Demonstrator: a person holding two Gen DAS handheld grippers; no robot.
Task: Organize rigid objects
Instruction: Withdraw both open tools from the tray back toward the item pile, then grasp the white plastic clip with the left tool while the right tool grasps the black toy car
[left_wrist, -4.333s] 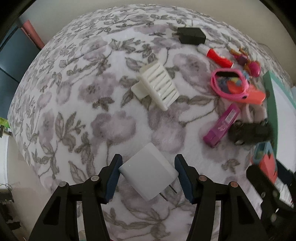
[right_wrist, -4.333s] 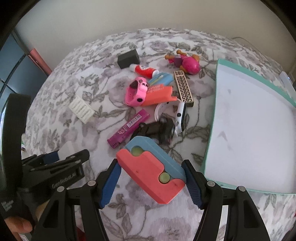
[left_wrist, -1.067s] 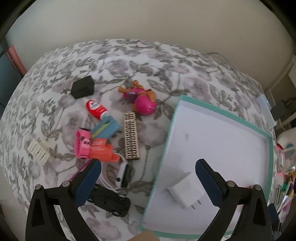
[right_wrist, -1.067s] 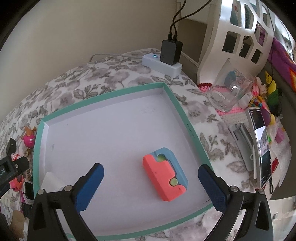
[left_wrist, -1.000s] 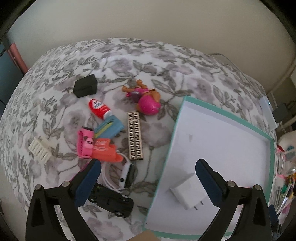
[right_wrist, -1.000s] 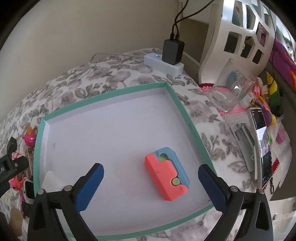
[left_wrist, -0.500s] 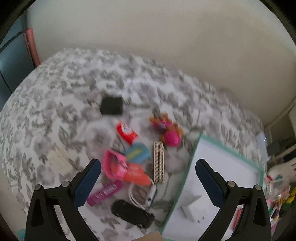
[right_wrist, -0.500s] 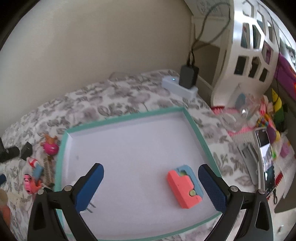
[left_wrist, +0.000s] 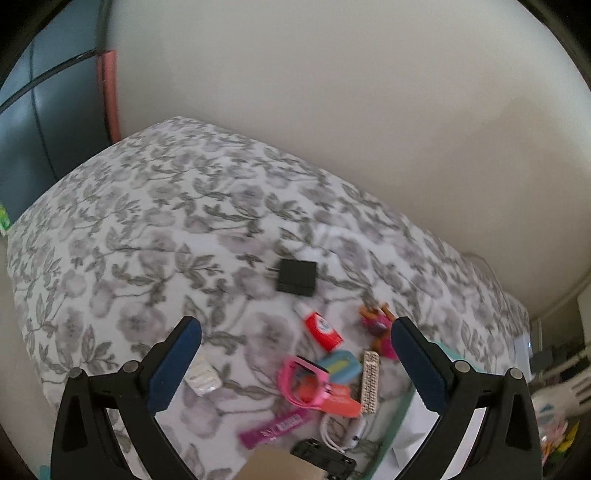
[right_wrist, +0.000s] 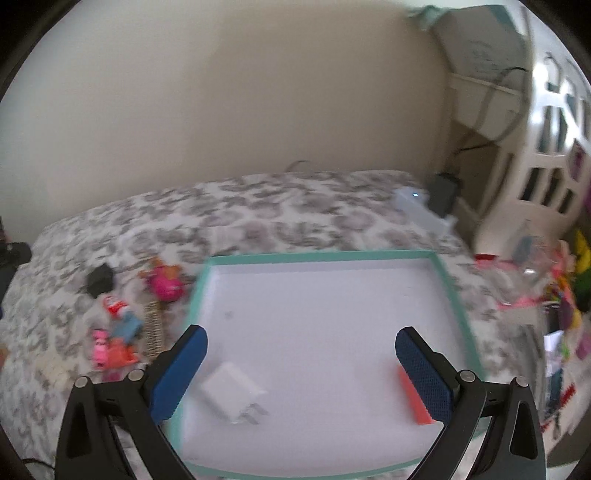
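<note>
My left gripper (left_wrist: 295, 354) is open and empty, held high above a cluster of small objects on the floral bedspread: a black charger (left_wrist: 296, 277), a red tube (left_wrist: 322, 330), a pink watch (left_wrist: 303, 382), a purple bar (left_wrist: 275, 430) and a black toy car (left_wrist: 323, 456). My right gripper (right_wrist: 301, 363) is open and empty above the teal-rimmed white tray (right_wrist: 317, 256). In the tray lie a white charger (right_wrist: 232, 393) and a coral and blue block (right_wrist: 413, 400), partly hidden by my right fingertip.
A pink toy figure (left_wrist: 376, 325), a patterned strip (left_wrist: 370, 380) and a white ribbed piece (left_wrist: 203, 376) also lie on the bed. A white power strip (right_wrist: 421, 212) and a white shelf unit (right_wrist: 535, 166) stand to the right. A wall runs behind the bed.
Both grippers, earlier shut on the white charger and the coral and blue block, have opened and lifted back from the tray. The left view has swung left toward the cluster.
</note>
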